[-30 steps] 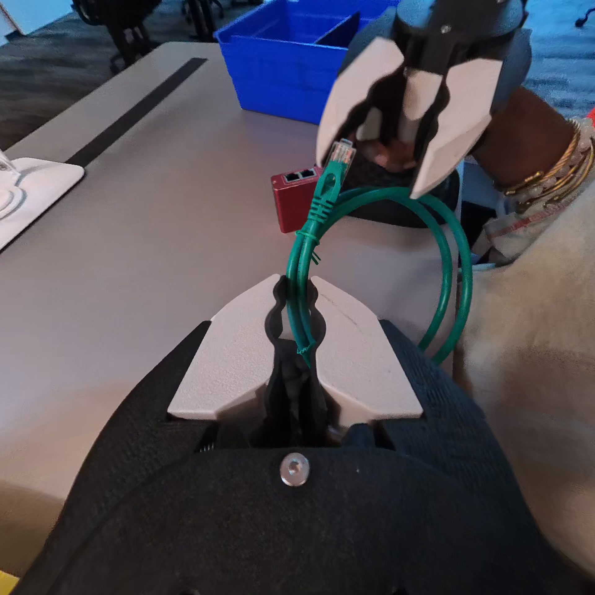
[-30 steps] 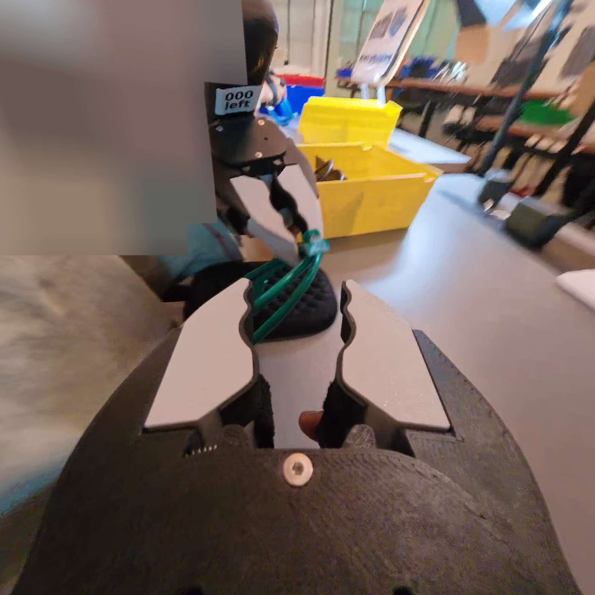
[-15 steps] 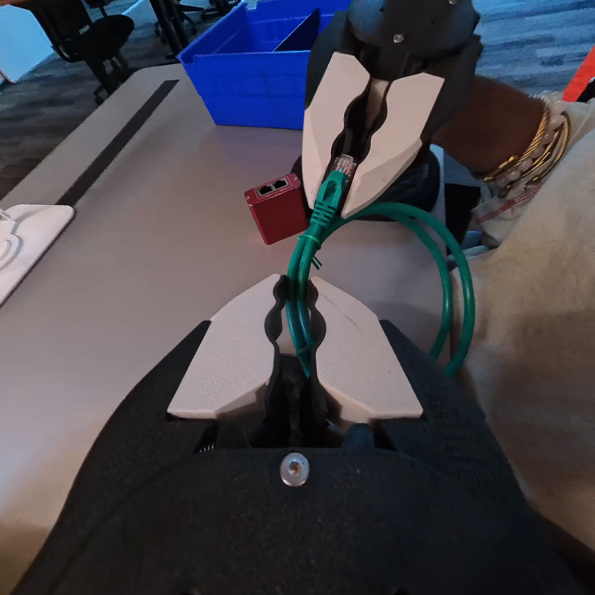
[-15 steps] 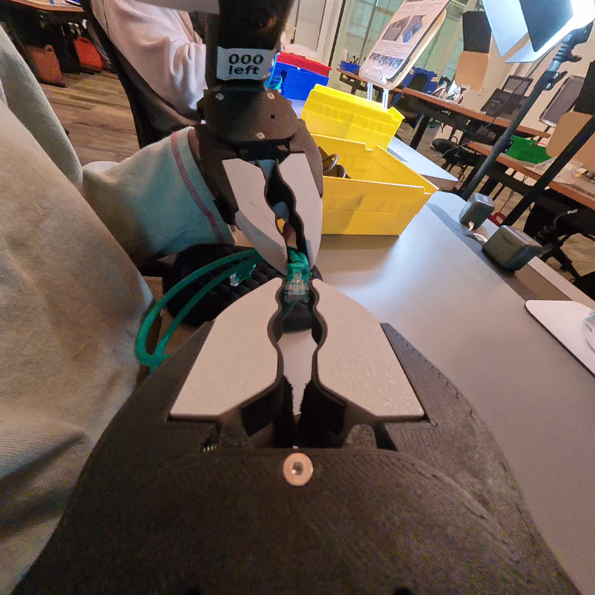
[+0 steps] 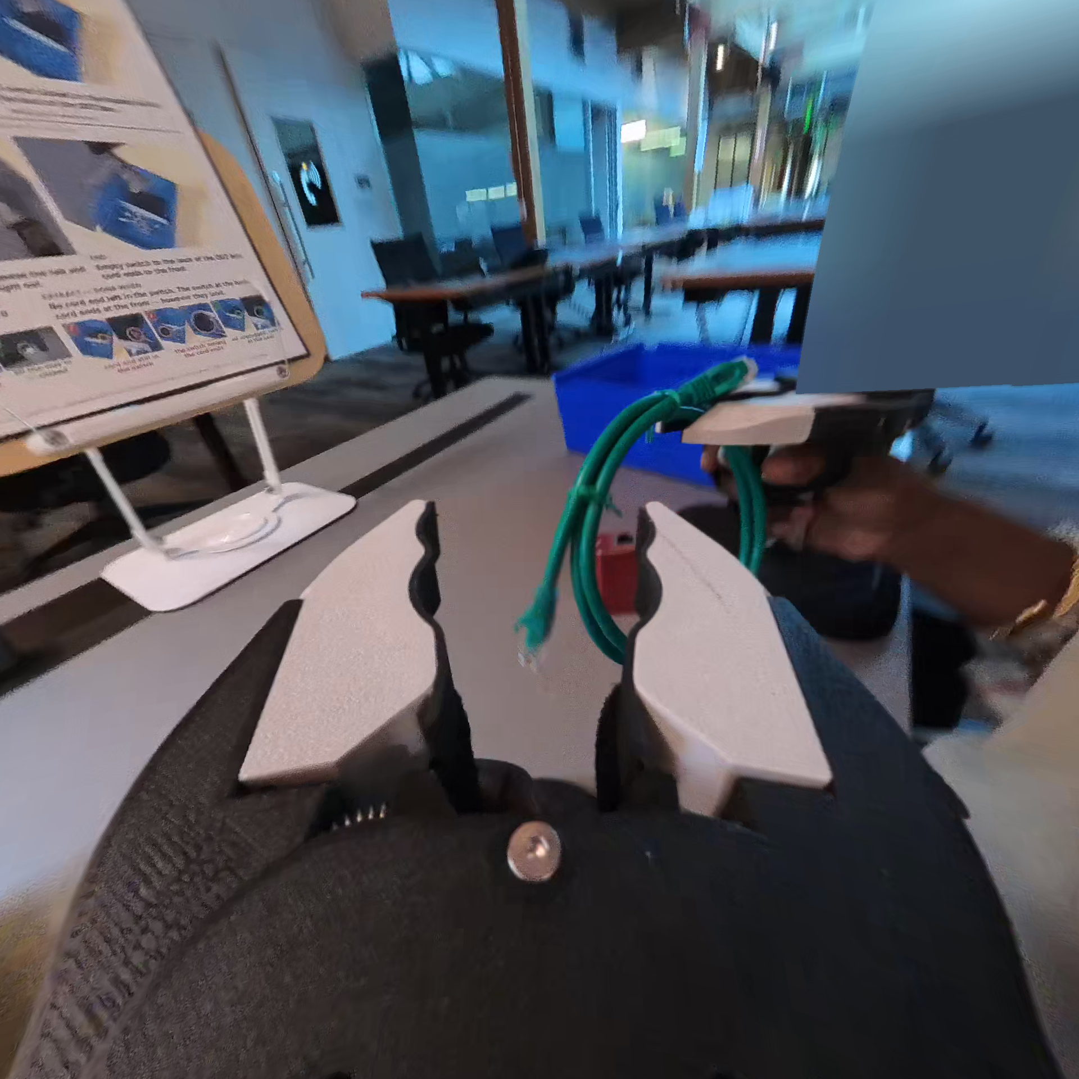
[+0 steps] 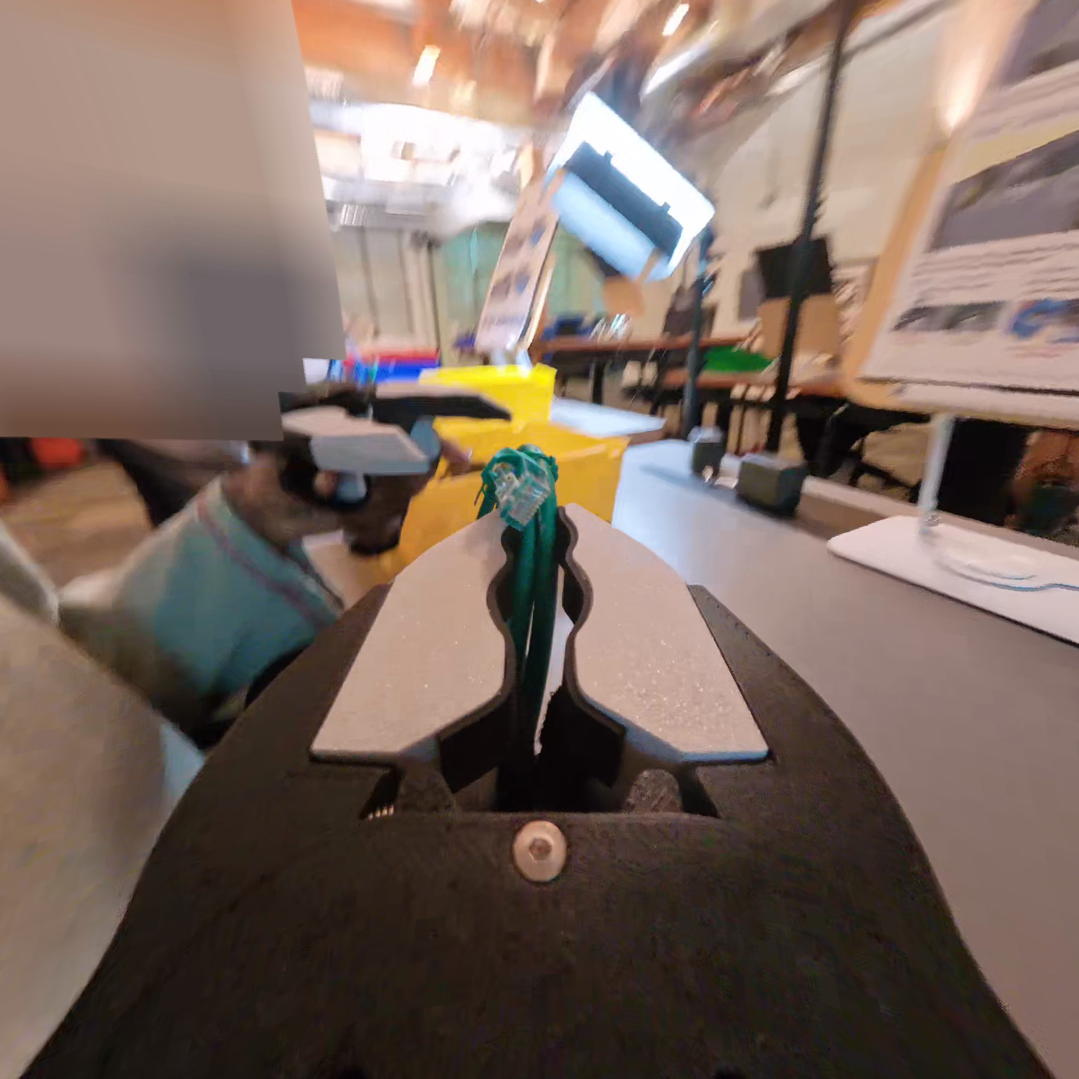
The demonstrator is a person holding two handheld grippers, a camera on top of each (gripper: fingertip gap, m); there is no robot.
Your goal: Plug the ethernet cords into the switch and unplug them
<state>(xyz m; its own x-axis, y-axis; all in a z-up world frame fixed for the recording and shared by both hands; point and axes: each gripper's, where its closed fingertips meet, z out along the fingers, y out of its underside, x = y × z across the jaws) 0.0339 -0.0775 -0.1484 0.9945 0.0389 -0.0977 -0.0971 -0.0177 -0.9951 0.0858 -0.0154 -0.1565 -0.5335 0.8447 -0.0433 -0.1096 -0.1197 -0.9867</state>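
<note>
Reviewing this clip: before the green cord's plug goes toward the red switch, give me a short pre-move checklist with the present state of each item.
1. Right gripper shut on the green cord, near one plug: ok.
2. Left gripper released and open, its fingers off the cord: ok.
3. Free plug hanging loose, clear of the table: ok.
4. Cord untied for reach: not ok, a tie still bundles its loops.
5. Red switch in view, ports facing the plug: cannot tell, mostly hidden behind the left fingers.
6. Held plug's clip orientation suited to the port: cannot tell, image blurred.
</note>
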